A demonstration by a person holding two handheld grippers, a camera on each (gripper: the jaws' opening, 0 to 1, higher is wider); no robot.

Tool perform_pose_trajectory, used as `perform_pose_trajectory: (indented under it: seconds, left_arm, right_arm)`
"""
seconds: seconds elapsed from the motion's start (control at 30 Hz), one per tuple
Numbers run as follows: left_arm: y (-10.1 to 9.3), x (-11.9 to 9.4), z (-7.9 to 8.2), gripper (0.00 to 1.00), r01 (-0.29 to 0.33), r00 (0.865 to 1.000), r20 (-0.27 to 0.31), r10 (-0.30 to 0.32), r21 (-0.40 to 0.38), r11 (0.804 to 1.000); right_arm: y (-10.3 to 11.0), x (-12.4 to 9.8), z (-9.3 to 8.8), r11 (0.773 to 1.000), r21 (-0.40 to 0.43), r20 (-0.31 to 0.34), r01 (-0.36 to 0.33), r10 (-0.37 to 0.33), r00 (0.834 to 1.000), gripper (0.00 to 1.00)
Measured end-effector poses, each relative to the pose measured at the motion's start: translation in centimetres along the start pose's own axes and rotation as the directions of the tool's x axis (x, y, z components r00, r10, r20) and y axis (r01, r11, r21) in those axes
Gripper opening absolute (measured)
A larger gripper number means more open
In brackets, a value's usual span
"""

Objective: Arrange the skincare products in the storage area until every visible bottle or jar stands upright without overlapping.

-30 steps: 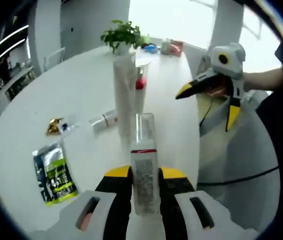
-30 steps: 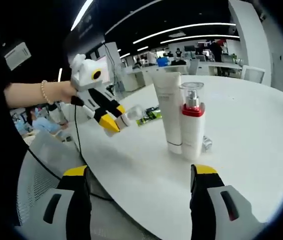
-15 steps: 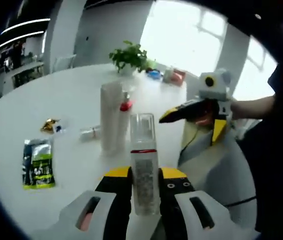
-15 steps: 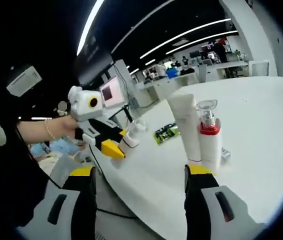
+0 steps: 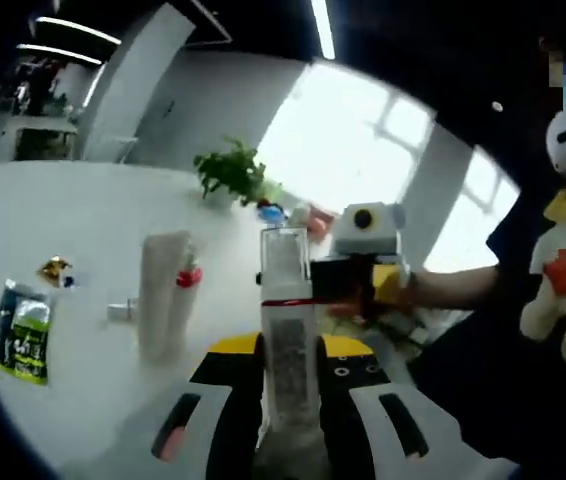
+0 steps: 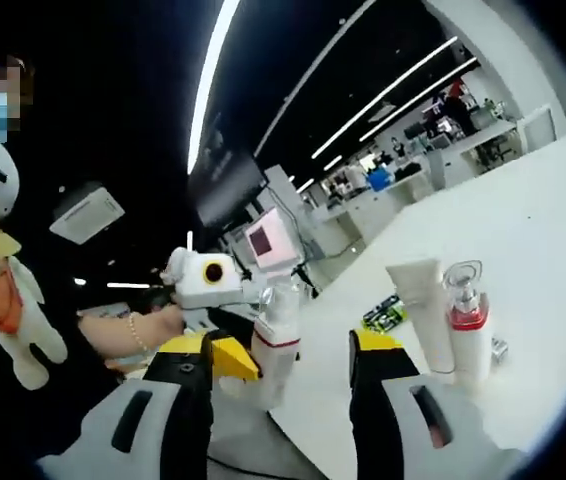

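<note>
Left gripper view: the left gripper [image 5: 290, 358] has its jaws pinching a clear spray bottle [image 5: 286, 330] with a red band, held upright and lifted off the white surface [image 5: 73, 250]. On that surface, left of the held bottle, a white tube [image 5: 156, 295] stands cap-down with a red-collared pump bottle [image 5: 182, 300] just beside it, possibly touching. A small item lies flat near the tube's base, too small to name; a green sachet [image 5: 21, 330] and a gold wrapper [image 5: 56, 270] lie further left, and a potted plant [image 5: 229, 172] sits at the far side. The right gripper [image 5: 368, 275] shows just behind the held bottle. Right gripper view: the right gripper [image 6: 281, 375] has its jaws spread, nothing between them. The left gripper shows with the spray bottle [image 6: 276, 335] in its grip, off the edge of the surface [image 6: 553, 220]. The tube [image 6: 425, 310] and pump bottle [image 6: 466, 325] stand side by side, well apart from it. To do this step well, I'd say: carry the spray bottle back over the surface, keep it vertical, pick a bare spot beside the pair with a gap so nothing overlaps, lower until the base sits flat, then let go slowly. The bottle is tall and narrow, so a tilted release could tip it into the others.
</note>
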State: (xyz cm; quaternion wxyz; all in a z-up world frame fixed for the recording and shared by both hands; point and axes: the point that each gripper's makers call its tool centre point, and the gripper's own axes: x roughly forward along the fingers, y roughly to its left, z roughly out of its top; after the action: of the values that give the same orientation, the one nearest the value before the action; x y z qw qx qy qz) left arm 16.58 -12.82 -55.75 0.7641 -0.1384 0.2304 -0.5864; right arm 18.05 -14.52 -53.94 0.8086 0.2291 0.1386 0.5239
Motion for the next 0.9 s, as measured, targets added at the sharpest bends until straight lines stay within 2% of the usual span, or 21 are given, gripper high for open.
perform_pose_trajectory:
  seconds: [0.07,0.1,0.17,0.3,0.37,0.47,0.57,0.7,0.8,0.9]
  left_arm:
    - [-0.4,-0.2,0.8,0.16,0.025,0.999,0.028,-0.025,-0.009,1.0]
    - [-0.9,-0.3,1.2,0.16,0.052,0.998,0.043,-0.051,-0.009,0.999]
    - [-1.4,-0.3,1.7,0.16,0.073,0.995,0.062,-0.072,-0.009,0.997]
    - [-1.9,-0.3,2.1,0.16,0.107,0.992,0.073,-0.106,-0.001,0.994]
    - [-2.0,-0.3,2.2,0.16,0.111,0.991,0.077,-0.111,-0.003,0.994]
    - [-2.3,-0.4,2.5,0.16,0.129,0.987,0.1,-0.127,-0.013,0.992]
    - [-2.3,-0.5,2.7,0.16,0.139,0.984,0.12,-0.135,-0.024,0.99]
    - [-2.2,-0.4,2.3,0.16,0.139,0.984,0.115,-0.134,-0.034,0.99]
    - [-2.3,-0.4,2.2,0.16,0.141,0.984,0.112,-0.136,-0.037,0.989]
    - [-2.2,-0.4,2.0,0.16,0.134,0.987,0.086,-0.132,-0.024,0.991]
  right_arm:
    - [1.1,0.4,0.5,0.998,0.039,0.017,-0.054,0.053,0.998,0.42]
    - [1.7,0.6,0.7,0.995,0.037,0.007,-0.094,0.094,0.996,0.35]
    - [2.4,1.1,0.7,0.991,0.034,-0.03,-0.126,0.127,0.991,0.27]
    - [2.8,1.8,1.4,0.987,0.04,-0.028,-0.155,0.156,0.987,0.3]
    - [3.0,2.0,1.5,0.984,0.042,-0.028,-0.174,0.175,0.984,0.29]
    - [3.2,2.3,1.1,0.981,0.04,-0.065,-0.192,0.194,0.979,0.26]
    - [3.4,2.3,1.2,0.977,0.057,-0.057,-0.206,0.209,0.976,0.25]
    - [3.6,2.4,1.2,0.974,0.072,-0.062,-0.216,0.22,0.973,0.21]
    - [3.7,2.4,1.1,0.976,0.035,-0.07,-0.216,0.218,0.973,0.2]
    - [3.7,2.4,0.9,0.975,-0.044,-0.091,-0.217,0.212,0.973,0.19]
